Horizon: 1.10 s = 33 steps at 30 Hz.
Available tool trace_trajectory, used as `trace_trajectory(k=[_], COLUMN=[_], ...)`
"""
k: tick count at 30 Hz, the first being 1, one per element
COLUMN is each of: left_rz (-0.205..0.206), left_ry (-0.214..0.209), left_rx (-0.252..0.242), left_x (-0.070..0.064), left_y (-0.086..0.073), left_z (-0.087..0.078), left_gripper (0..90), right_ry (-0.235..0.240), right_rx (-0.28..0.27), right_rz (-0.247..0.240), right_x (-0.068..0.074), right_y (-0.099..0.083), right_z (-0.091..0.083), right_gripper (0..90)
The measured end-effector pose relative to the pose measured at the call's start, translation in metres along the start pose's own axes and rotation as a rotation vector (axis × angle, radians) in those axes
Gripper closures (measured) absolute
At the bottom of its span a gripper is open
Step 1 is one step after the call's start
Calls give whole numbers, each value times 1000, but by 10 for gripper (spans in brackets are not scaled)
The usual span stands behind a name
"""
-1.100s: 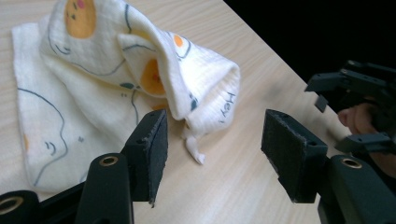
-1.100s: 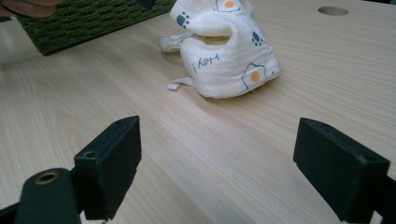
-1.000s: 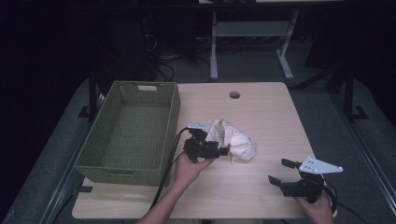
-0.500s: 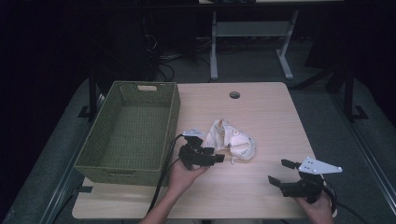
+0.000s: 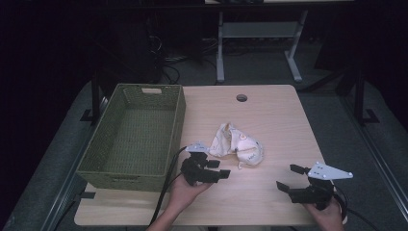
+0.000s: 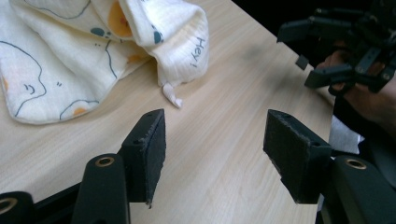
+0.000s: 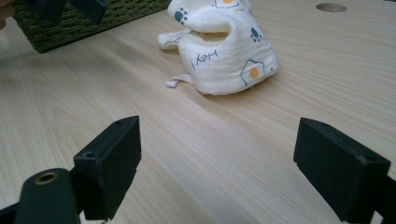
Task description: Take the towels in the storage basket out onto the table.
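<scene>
Table (image 5: 269, 115): pale wood grain, rectangular, round cable hole (image 5: 241, 97) near the far edge. Green woven basket (image 5: 103, 159) sits on the left part of the top, nothing in it that I can see. Crumpled cream cloth (image 5: 236, 146) with small printed figures and the word "Hey" lies near the middle of the table, just right of the basket, untouched.

My left gripper (image 5: 217, 169) is low over the wood just in front of the cloth, jaws spread, nothing between them. My right gripper (image 5: 290, 177) is near the front right corner, well apart from the cloth, jaws wide, also holding nothing.

Room around is dark; grey floor, cables, and a pale desk frame (image 5: 257, 33) beyond the table.
</scene>
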<state>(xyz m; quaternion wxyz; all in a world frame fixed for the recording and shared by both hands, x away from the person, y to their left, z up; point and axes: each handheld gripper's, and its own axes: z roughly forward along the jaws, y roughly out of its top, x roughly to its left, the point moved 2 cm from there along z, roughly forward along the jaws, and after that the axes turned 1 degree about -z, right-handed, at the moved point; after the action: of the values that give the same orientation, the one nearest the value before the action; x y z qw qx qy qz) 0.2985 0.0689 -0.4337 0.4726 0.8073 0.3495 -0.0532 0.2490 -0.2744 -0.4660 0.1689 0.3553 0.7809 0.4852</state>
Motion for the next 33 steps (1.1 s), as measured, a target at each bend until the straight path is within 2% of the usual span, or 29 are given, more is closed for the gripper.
trace_trajectory(k=[9, 12, 20, 23, 27, 28, 33], left_rz=[13, 18, 13, 29, 29, 44, 64], left_ry=[-29, -18, -26, -23, -29, -28, -29], left_rx=[-1, 1, -2, 1, -8, -6, -8], left_x=[-6, -5, -5, -9, -13, -14, -19], left_y=[-17, -20, -32, -38, -41, -41, -45], left_z=[-11, -13, -17, -19, -21, -22, -23], left_gripper=[382, 381, 381, 381, 380, 380, 379], right_ry=[2, 1, 3, 4, 4, 4, 5], right_rx=[7, 9, 13, 17, 21, 21, 20], right_rz=[1, 4, 6, 8, 11, 10, 11], right_x=[0, 0, 3, 3, 4, 4, 5], right_y=[-1, -1, 0, -1, -1, -1, -1], right_z=[2, 2, 3, 5, 5, 5, 5], right_gripper=[144, 144, 144, 144, 144, 144, 144])
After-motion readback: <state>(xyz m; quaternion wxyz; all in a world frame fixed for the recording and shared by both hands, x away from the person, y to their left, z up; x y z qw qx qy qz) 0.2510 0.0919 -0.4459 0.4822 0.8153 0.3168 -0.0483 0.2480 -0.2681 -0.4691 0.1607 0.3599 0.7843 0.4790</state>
